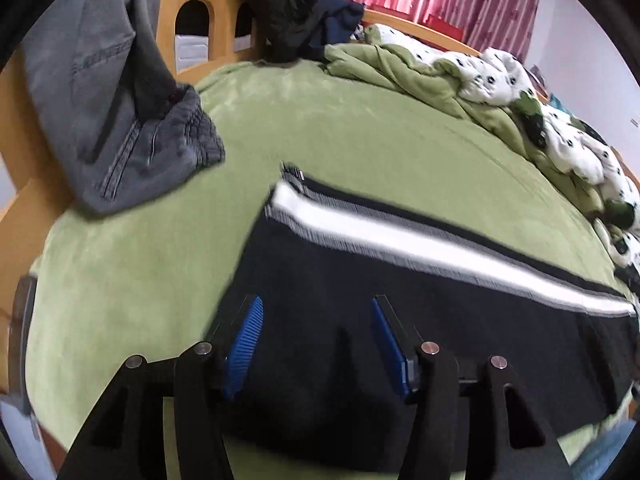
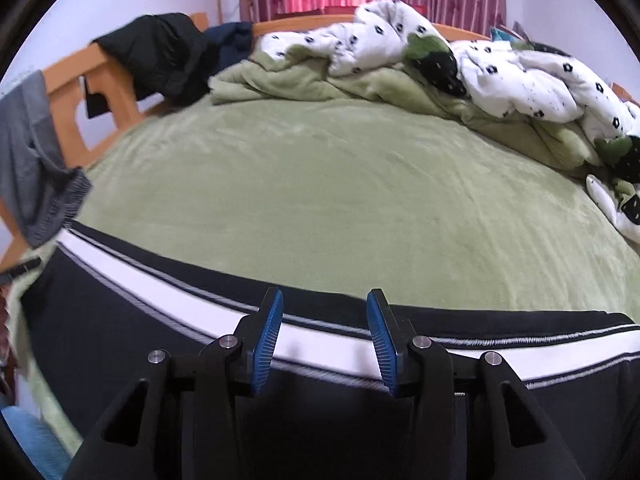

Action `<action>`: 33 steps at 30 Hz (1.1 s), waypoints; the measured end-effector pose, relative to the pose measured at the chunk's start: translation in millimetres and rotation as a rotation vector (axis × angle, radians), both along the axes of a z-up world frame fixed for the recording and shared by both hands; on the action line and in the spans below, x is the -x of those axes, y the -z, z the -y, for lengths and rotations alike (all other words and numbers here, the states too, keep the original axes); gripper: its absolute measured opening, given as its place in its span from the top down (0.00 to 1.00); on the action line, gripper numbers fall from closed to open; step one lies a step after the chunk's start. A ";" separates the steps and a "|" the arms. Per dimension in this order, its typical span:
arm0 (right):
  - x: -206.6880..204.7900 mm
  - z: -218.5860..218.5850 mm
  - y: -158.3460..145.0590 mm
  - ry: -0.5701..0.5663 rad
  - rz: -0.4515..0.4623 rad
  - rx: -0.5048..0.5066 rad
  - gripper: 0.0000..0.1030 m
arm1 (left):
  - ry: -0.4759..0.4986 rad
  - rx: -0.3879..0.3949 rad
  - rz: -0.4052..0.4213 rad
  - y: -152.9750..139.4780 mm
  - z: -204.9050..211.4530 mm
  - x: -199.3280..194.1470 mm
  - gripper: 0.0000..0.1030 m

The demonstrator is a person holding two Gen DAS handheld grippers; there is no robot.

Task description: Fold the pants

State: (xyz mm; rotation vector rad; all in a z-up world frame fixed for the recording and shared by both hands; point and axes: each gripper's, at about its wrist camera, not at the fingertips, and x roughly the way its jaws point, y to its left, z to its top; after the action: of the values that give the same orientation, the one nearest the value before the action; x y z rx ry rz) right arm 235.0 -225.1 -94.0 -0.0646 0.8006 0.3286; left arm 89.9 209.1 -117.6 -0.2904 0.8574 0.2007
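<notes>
bed [image 2: 340, 184]: broad green plush sheet, mostly bare, which gives a flat place to fold on.
quilt [image 2: 500, 76]: white flowered cover with green lining, heaped along the far side, seemingly pushed back to free the middle.
pants [image 1: 360, 320]: black with a white side stripe [image 2: 160, 280], spread lengthwise along the near edge of the bed, close to the person so both tools can reach; one end lies near the wooden frame.
grey trousers [image 1: 104, 92]: hung over the wooden bed frame [image 1: 188, 12], one cuff resting on the sheet, apart from the black pair.
dark clothes [image 2: 168, 52]: draped on the frame's far corner, out of the way.
left gripper [image 1: 316, 320]: blue pads spread wide, nothing between them, poised over the black cloth near that end.
right gripper [image 2: 325, 312]: jaws likewise apart and empty, above the stripe further along the leg.
stage: my guess is an early one; the fabric looks laid out flat but not yet pinched.
</notes>
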 end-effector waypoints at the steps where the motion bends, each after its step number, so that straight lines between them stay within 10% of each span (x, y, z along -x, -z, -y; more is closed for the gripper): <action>1: 8.5 -6.5 -7.8 -0.010 0.012 0.003 0.58 | 0.005 0.017 -0.008 0.0 1.5 8.1 0.48; 9: 50.5 -67.2 -55.3 -0.098 0.055 -0.063 0.58 | -0.013 0.158 -0.061 -24.8 -3.2 67.8 0.48; 19: 99.9 -104.9 -62.9 -0.134 0.049 -0.069 0.57 | 0.047 0.141 -0.019 -3.1 31.1 84.9 0.48; 26: 102.8 -70.0 -36.6 -0.081 -0.042 -0.110 0.56 | -0.068 0.460 0.045 54.8 -13.0 77.5 0.48; 33: 106.0 -36.3 -21.0 -0.027 -0.034 -0.052 0.56 | -0.171 0.549 0.185 74.8 -35.6 73.0 0.52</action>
State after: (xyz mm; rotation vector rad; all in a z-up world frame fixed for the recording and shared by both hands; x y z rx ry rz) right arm 129.0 -188.8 -73.0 -0.0209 0.8250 0.3769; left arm 16.9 244.6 -192.5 -0.8843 0.6917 0.0909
